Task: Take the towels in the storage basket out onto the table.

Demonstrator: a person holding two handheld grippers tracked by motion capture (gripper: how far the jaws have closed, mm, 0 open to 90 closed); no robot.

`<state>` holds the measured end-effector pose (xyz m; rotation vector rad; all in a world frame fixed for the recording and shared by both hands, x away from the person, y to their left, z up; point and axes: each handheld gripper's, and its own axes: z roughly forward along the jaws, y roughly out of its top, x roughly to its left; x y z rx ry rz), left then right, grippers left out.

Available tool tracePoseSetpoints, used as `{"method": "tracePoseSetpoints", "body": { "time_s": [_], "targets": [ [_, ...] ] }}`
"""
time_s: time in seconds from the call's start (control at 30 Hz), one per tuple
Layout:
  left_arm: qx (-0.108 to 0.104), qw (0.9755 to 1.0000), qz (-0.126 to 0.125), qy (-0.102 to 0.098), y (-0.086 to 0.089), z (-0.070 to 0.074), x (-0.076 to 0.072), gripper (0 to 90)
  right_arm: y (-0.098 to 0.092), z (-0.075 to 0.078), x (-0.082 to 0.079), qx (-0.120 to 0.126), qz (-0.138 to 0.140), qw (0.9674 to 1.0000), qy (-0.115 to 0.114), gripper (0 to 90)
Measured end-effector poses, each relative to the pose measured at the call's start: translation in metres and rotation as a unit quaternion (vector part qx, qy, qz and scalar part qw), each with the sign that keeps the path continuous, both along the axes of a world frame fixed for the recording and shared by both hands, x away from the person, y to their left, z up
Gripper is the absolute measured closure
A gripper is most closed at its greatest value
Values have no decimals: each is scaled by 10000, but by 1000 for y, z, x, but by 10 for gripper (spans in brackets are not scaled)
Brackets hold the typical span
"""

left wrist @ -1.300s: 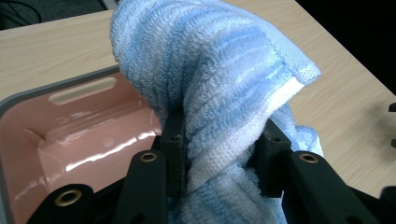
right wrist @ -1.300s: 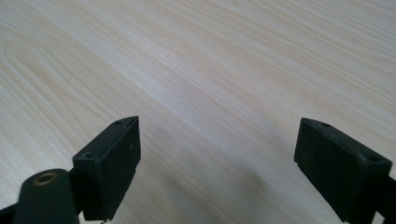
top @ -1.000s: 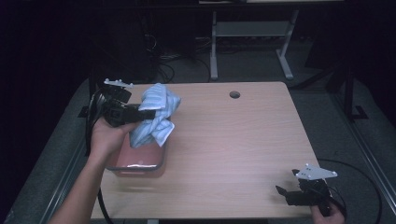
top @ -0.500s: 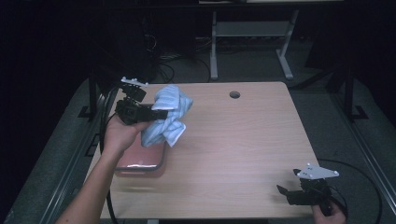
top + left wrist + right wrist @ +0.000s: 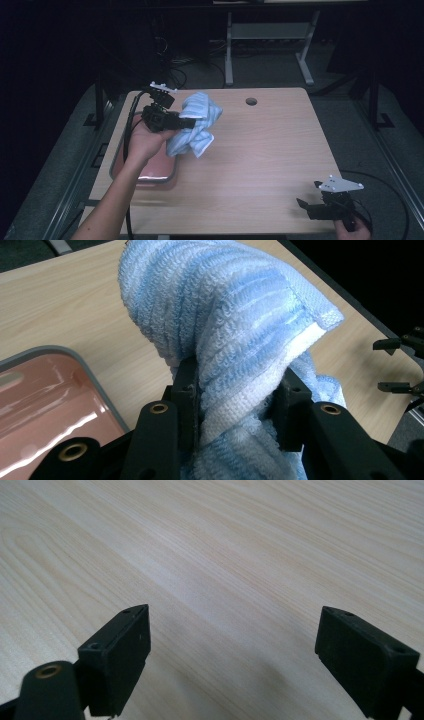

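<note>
High view: towel (image 5: 195,125) is pinched by left gripper (image 5: 187,121) fingers, held above the worktop (image 5: 260,150) just right of the tray (image 5: 145,172), long axis hanging down. Right gripper (image 5: 312,200) fingers are spread, well apart.

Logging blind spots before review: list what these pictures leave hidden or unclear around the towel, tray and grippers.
- Blue towel: its lower folds, left gripper view, hidden behind the left gripper.
- Pink tray: near-left part, high view, covered by the person's forearm.
- Right gripper: its jaw gap, high view, too small and dark; the right gripper view shows it open.
</note>
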<state>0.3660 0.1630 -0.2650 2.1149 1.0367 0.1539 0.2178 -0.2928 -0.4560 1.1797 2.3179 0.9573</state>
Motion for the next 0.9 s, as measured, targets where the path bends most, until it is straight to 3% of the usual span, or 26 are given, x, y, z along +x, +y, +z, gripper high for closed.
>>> {"method": "tracePoseSetpoints", "body": {
  "time_s": [0.9],
  "targets": [
    [37,9990,-408,164,-49,-17,10,622,-4,0,-1,65,-22,10000,-18,140]
  ]
}}
